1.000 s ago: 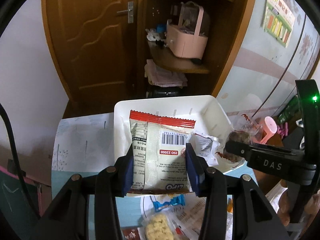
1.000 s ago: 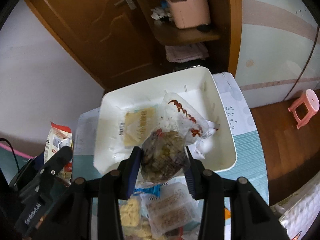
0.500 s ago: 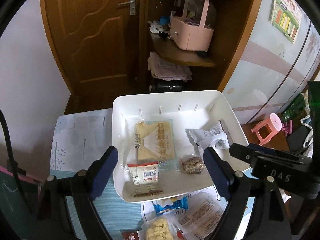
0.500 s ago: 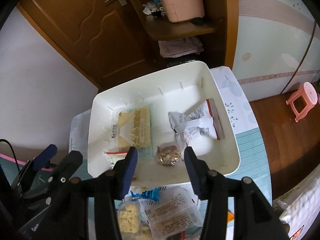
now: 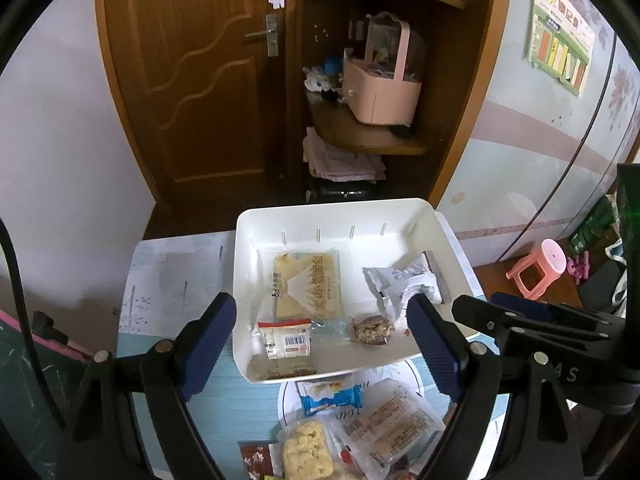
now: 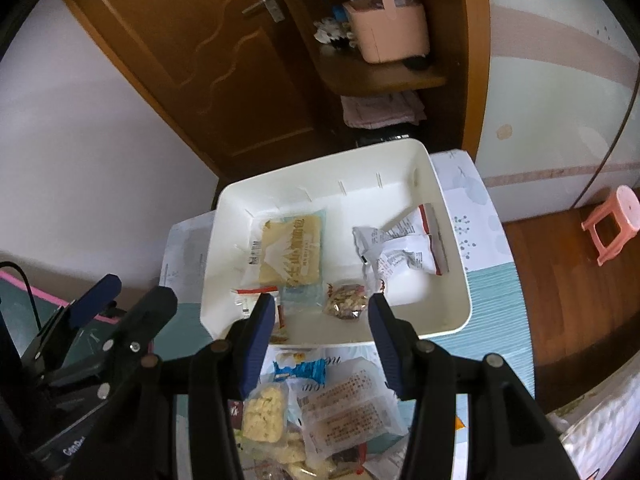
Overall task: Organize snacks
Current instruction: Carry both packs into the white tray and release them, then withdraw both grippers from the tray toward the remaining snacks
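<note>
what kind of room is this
Most likely a room in a home, perhaps a bedroom or living area. A wooden door stands beside a corner shelf holding a pink basket and folded cloths, and a small pink stool sits on the wood floor.

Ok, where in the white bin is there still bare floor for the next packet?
In the white bin, bare floor runs along the far wall behind the yellow cake packet and between it and the crumpled white wrappers. The near edge is crowded: red-topped packet, nut pouch.
</note>
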### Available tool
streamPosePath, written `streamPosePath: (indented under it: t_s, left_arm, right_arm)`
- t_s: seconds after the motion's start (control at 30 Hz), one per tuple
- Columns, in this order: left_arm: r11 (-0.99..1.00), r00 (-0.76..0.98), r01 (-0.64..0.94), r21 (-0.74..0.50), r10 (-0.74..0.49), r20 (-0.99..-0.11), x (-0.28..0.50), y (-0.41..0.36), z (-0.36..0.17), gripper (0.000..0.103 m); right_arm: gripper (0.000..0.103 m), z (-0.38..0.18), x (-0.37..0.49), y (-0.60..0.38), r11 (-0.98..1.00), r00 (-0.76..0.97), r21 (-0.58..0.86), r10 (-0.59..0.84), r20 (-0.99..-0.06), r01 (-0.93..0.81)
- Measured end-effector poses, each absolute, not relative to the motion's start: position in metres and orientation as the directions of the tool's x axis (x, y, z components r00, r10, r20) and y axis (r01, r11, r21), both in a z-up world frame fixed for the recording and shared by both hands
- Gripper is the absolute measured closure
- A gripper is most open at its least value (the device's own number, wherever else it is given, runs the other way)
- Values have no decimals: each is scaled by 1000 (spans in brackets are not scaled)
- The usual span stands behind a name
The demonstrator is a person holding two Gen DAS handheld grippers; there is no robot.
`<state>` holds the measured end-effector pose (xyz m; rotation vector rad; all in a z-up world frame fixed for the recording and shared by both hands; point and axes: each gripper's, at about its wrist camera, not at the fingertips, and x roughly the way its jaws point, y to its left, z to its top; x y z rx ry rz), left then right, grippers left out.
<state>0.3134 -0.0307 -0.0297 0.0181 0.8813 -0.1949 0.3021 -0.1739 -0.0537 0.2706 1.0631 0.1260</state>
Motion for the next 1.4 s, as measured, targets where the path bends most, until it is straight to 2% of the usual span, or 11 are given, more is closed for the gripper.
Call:
streamPosePath:
  t_s: [0.37, 0.67, 1.2, 1.4]
  left_arm:
    - [989, 699, 145, -17, -115, -706, 241, -41, 14, 16]
    - [995, 745, 100, -17, -86, -662, 168, -51, 31, 12]
    - [994, 763, 102, 39, -53, -644, 86, -61, 17, 11]
    - [988, 737, 134, 74, -50, -674, 75, -51, -4, 11]
  right_arm:
    - [54, -14, 241, -186, 959, 549, 278, 258, -795, -48]
    - [54, 8, 175, -201, 958, 584, 268, 274, -764, -100]
    - [54, -1, 92, -205, 957, 589, 205, 287, -756, -205]
    - [54, -18, 84, -201, 955, 569, 191, 289, -770, -228]
